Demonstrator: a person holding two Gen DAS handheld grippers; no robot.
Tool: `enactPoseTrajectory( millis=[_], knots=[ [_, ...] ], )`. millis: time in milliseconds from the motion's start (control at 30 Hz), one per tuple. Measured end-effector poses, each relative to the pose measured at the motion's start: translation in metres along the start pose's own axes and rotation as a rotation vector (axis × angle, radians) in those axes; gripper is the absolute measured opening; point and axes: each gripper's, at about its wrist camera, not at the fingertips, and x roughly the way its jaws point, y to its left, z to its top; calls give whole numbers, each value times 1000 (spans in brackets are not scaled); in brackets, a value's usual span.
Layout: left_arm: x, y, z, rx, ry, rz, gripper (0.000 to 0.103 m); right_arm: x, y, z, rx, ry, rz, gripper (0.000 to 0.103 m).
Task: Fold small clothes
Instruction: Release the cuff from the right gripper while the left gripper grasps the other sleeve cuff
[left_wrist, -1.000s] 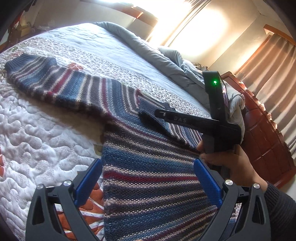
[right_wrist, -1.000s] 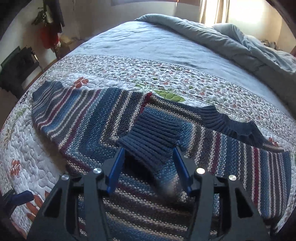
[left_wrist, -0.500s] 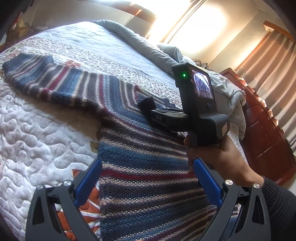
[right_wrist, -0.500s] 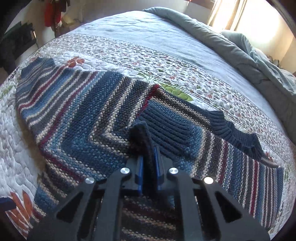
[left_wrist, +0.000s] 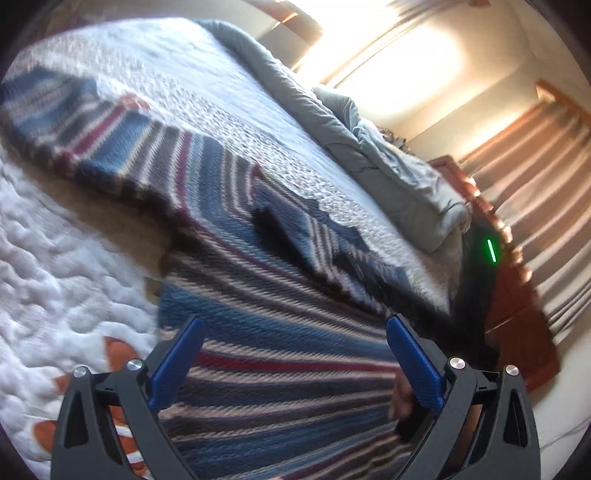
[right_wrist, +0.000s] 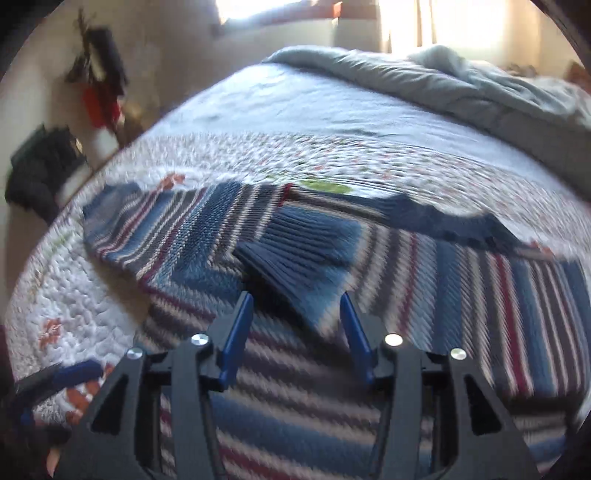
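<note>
A small knitted sweater (left_wrist: 280, 332) with blue, grey, white and dark red stripes lies flat on the quilted bed; it also shows in the right wrist view (right_wrist: 443, 280). One sleeve stretches out to the left (left_wrist: 92, 133). The other sleeve is folded in over the body, its navy ribbed cuff (right_wrist: 295, 251) lying on the chest. My left gripper (left_wrist: 291, 358) is open and empty above the sweater's lower body. My right gripper (right_wrist: 295, 325) is open and empty just behind the folded cuff. Both views are motion blurred.
The white quilt (left_wrist: 55, 258) with orange flower prints covers the bed. A rumpled grey duvet (right_wrist: 443, 85) lies at the far side. A wooden bed frame (left_wrist: 517, 325) and curtains are to the right. Dark items stand by the wall (right_wrist: 48, 166).
My right gripper was shut on the navy cuff half a second ago. It has opened, let the cuff lie on the sweater and pulled back. The left gripper stayed open.
</note>
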Motion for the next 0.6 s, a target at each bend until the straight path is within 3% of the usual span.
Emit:
enactPoseTrajectory(
  millis=[133, 267, 400, 500, 533, 600],
  knots=[
    [36, -5, 28, -65, 26, -50, 99, -36, -40, -63, 137, -42, 28, 52],
    [98, 2, 64, -215, 95, -68, 99, -48, -63, -94, 261, -48, 100, 53],
    [144, 8, 83, -278, 152, 61, 99, -52, -63, -86, 235, -58, 120, 47],
    [152, -5, 93, -213, 148, 144, 95, -59, -68, -86, 262, -81, 148, 47],
    [152, -7, 94, -189, 158, 170, 91, -60, -68, -87, 258, -82, 156, 47],
    [156, -14, 95, -142, 186, 247, 68, -66, -69, -87, 236, -95, 139, 47]
  ],
)
